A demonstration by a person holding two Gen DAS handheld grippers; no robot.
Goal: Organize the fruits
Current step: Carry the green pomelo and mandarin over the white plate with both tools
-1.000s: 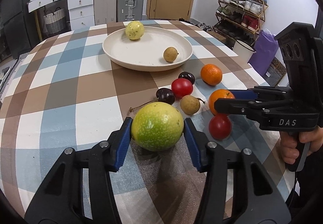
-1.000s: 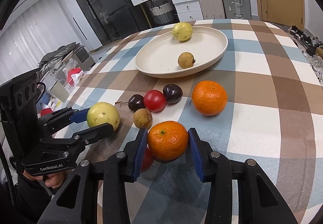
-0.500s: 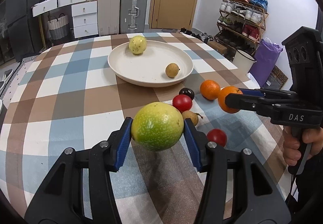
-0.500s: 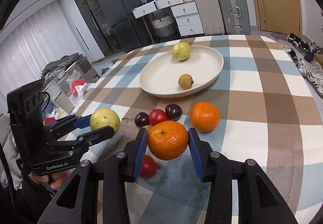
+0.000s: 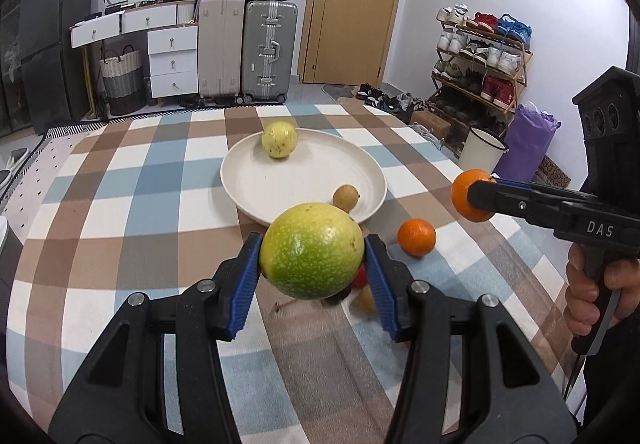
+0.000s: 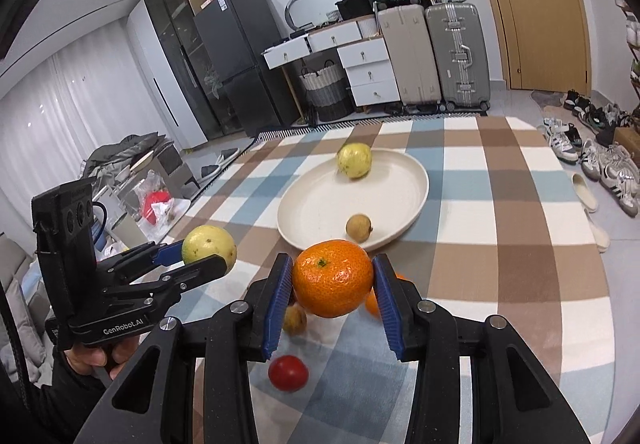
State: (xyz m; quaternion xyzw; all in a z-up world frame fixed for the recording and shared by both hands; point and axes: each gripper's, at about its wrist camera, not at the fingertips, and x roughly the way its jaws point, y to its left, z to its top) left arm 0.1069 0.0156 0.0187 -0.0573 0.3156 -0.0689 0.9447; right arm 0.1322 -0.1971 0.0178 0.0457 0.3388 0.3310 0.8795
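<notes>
Left gripper (image 5: 312,264) clamping a green fruit (image 5: 311,251), right gripper (image 6: 332,294) an orange (image 6: 332,278), both hover just short of the plate (image 5: 256,199) ahead.

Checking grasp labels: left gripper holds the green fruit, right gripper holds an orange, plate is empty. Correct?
Not quite: the plate is not empty. The right wrist view shows a yellow fruit and a small brown fruit on it. The rest holds: left gripper on the green fruit, right gripper on the orange.
</notes>
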